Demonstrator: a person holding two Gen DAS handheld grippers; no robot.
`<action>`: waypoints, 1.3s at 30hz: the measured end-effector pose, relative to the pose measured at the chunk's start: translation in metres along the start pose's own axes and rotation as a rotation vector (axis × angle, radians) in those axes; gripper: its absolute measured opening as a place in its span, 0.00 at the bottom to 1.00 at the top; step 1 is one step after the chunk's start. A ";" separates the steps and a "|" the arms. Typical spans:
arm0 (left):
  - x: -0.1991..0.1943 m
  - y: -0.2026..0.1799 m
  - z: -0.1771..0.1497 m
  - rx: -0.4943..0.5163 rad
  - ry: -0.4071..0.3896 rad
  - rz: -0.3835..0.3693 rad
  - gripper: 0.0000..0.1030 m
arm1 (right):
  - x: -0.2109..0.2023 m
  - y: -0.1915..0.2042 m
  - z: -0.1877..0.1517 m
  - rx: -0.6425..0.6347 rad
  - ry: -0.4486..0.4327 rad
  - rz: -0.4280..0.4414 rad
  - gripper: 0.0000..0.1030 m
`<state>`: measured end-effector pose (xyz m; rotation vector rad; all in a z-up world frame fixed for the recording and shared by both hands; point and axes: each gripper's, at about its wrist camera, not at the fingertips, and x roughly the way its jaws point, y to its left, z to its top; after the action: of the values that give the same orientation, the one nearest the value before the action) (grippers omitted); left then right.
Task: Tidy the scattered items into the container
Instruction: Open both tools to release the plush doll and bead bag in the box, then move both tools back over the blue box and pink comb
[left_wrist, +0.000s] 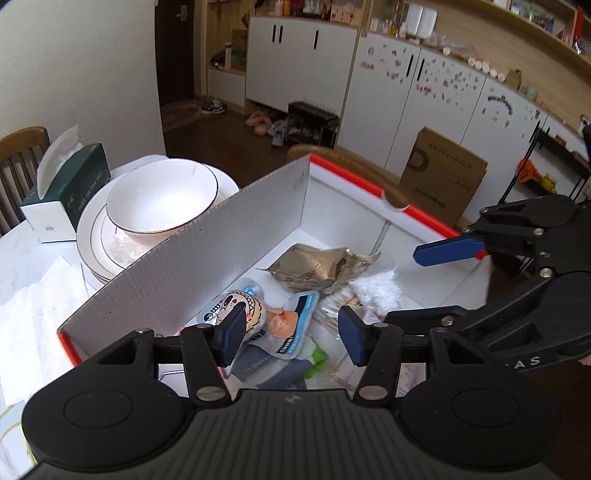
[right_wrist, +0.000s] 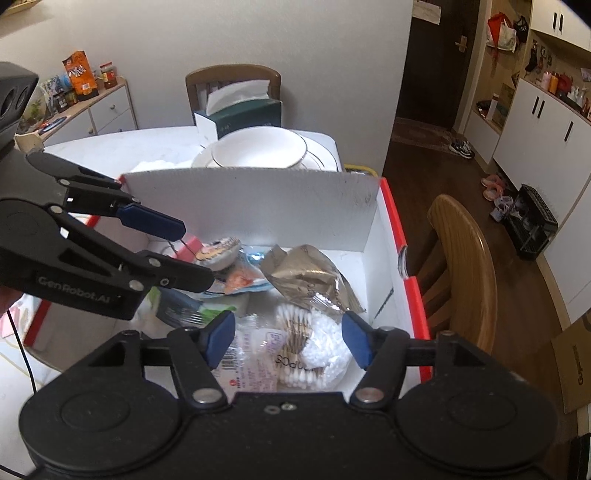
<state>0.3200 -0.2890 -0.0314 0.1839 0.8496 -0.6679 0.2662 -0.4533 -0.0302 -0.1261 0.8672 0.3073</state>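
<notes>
A white cardboard box with red rims (left_wrist: 229, 236) (right_wrist: 258, 199) stands on the table and holds several items: a crumpled gold foil packet (left_wrist: 317, 266) (right_wrist: 306, 277), a bag of cotton swabs (right_wrist: 314, 339) (left_wrist: 343, 299), a round patterned pouch (left_wrist: 243, 306) (right_wrist: 218, 251), an orange snack pack (left_wrist: 282, 321) and flat packets. My left gripper (left_wrist: 291, 334) is open and empty above the box's near end. My right gripper (right_wrist: 290, 338) is open and empty above the cotton swabs. Each gripper shows in the other's view, the right (left_wrist: 450, 251) and the left (right_wrist: 155, 221).
A white bowl (left_wrist: 162, 195) (right_wrist: 258, 147) sits on stacked plates beside the box. A green tissue box (left_wrist: 66, 192) (right_wrist: 240, 114) stands behind them. Wooden chairs (right_wrist: 461, 266) stand at the table's edges. A brown carton (left_wrist: 443, 177) stands on the floor.
</notes>
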 end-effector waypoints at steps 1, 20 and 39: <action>-0.004 0.000 -0.001 -0.005 -0.008 -0.001 0.52 | -0.003 0.001 0.001 0.003 -0.004 0.007 0.62; -0.095 0.007 -0.052 -0.073 -0.160 -0.016 0.68 | -0.045 0.046 -0.003 0.032 -0.074 0.039 0.76; -0.193 0.062 -0.139 -0.167 -0.246 0.077 1.00 | -0.064 0.166 -0.010 -0.028 -0.121 0.076 0.86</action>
<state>0.1790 -0.0937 0.0140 -0.0163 0.6540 -0.5315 0.1679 -0.3117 0.0153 -0.0997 0.7492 0.3940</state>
